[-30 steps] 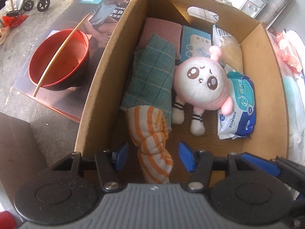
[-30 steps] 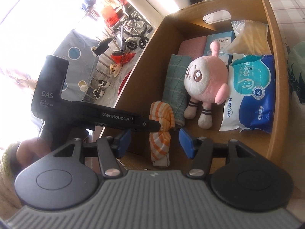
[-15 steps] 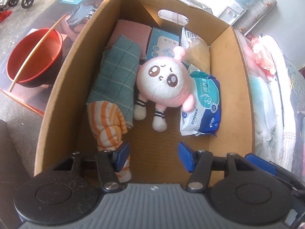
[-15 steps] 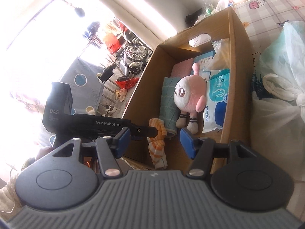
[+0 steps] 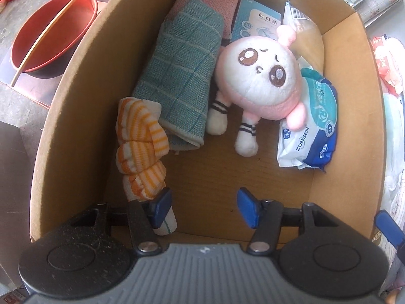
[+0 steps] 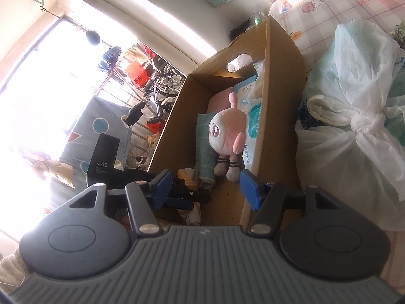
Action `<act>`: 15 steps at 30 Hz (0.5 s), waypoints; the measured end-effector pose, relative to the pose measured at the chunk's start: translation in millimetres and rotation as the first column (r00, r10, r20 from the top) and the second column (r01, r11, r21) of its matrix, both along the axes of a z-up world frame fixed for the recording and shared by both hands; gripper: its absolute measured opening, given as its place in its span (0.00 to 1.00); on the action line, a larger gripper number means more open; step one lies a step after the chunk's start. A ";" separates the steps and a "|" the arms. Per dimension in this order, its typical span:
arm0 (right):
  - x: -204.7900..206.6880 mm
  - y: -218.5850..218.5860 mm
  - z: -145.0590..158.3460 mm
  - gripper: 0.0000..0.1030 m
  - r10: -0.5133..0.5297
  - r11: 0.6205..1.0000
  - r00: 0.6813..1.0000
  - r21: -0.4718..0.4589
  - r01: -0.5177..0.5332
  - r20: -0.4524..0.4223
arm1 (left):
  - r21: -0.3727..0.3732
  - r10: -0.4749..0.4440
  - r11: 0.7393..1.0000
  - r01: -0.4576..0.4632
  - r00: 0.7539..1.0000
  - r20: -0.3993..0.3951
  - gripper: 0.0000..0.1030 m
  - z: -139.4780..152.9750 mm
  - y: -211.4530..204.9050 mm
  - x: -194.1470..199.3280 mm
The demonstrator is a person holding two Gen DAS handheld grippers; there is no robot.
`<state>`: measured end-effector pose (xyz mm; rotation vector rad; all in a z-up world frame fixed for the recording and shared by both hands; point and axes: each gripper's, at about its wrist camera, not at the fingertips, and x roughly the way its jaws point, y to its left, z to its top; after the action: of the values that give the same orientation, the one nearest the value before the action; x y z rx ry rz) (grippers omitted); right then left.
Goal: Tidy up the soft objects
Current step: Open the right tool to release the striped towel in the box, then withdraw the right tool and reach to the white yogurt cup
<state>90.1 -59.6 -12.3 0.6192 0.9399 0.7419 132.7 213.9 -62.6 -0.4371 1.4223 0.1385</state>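
An open cardboard box (image 5: 76,101) holds the soft things. A knotted orange-striped cloth (image 5: 141,147) lies along its left wall, beside a folded green checked towel (image 5: 182,76) and a pink towel (image 5: 210,2). A pink and white plush toy (image 5: 260,76) lies on its back in the middle, partly over a pack of wet wipes (image 5: 316,131). My left gripper (image 5: 205,207) points down into the box, open and empty, its left pad against the cloth's lower end. My right gripper (image 6: 206,190) hangs open and empty just outside the box's near end (image 6: 278,76).
A blue carton (image 5: 255,22) and a clear plastic bag (image 5: 301,25) fill the box's far end. A red bowl (image 5: 50,30) with a stick across it stands left of the box. Tied white plastic bags (image 6: 354,114) lie on its right. The left gripper's black housing (image 6: 103,162) shows at left.
My left gripper has sunk deeper into the box, so the orange cloth now sits at its left pad. My right gripper has drawn away sideways and now shows the box's outer wall and the bags.
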 end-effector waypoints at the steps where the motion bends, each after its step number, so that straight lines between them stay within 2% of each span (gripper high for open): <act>1: -0.6 -0.2 -0.2 0.58 0.000 1.000 1.000 0.002 0.000 0.003 | 0.001 -0.003 1.000 0.003 1.000 0.008 0.61 1.8 -1.4 -1.1; 5: -9.0 -9.1 2.4 0.62 -0.010 0.999 0.999 0.041 0.009 0.036 | 0.011 -0.058 0.998 0.057 0.993 0.106 0.66 21.2 -17.2 -8.9; 10: -30.0 -39.9 7.6 0.66 -0.080 0.991 0.992 0.117 0.068 0.096 | 0.006 -0.083 0.996 0.085 0.957 0.278 0.70 55.4 -35.9 -28.8; 13: -45.5 -68.0 10.1 0.67 -0.155 0.981 0.980 0.137 0.138 0.122 | 0.015 -0.104 0.994 0.106 0.912 0.397 0.74 77.1 -50.5 -42.9; 15: -53.6 -87.3 10.3 0.68 -0.211 0.972 0.969 0.131 0.194 0.130 | 0.017 -0.112 0.993 0.118 0.871 0.478 0.77 88.6 -67.3 -52.5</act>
<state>36.5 -146.9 -1.9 0.7442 0.6926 0.6521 80.2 146.6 26.1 -0.3640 0.9555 -0.0753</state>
